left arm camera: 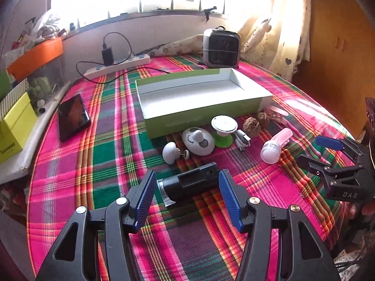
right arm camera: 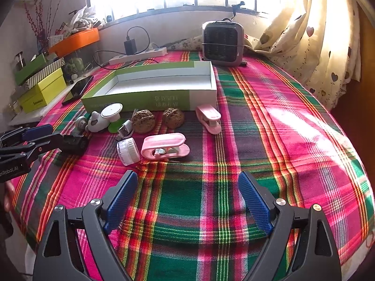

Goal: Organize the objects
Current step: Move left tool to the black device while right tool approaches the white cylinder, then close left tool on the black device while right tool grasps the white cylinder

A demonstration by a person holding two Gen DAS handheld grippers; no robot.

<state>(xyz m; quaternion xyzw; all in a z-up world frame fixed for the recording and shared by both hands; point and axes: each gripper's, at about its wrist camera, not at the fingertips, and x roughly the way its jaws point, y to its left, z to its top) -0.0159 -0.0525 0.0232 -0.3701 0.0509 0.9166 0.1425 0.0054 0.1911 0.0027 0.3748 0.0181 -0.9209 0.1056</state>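
While the left gripper [left arm camera: 187, 182] sits low over the plaid cloth [right arm camera: 257, 107], its fingers stand spread either side of a black cylindrical device [left arm camera: 189, 185], pads not yet touching it. Right gripper [right arm camera: 187, 201]: fingers wide apart, nothing between them, hovering over bare cloth short of the pink clip [right arm camera: 165, 146].

Green-and-white box [left arm camera: 201, 117] lies empty at mid-bench. Loose items are strung along its near wall: white knob [left arm camera: 170, 152], white oval piece [left arm camera: 198, 140], green-based disc [left arm camera: 223, 126], two walnuts [right arm camera: 143, 120], a small white cap [right arm camera: 127, 151] and a second pink clip [right arm camera: 209, 118].

Judged step: closing on the black device for transfer to the box.

Risks:
- the device is round with a clear end cap, so it may roll or twist out if the pads close off-centre
- soft cloth could bunch under the fingers
- the lift path to the box passes over the white knob and oval piece, so a low carry could knock them
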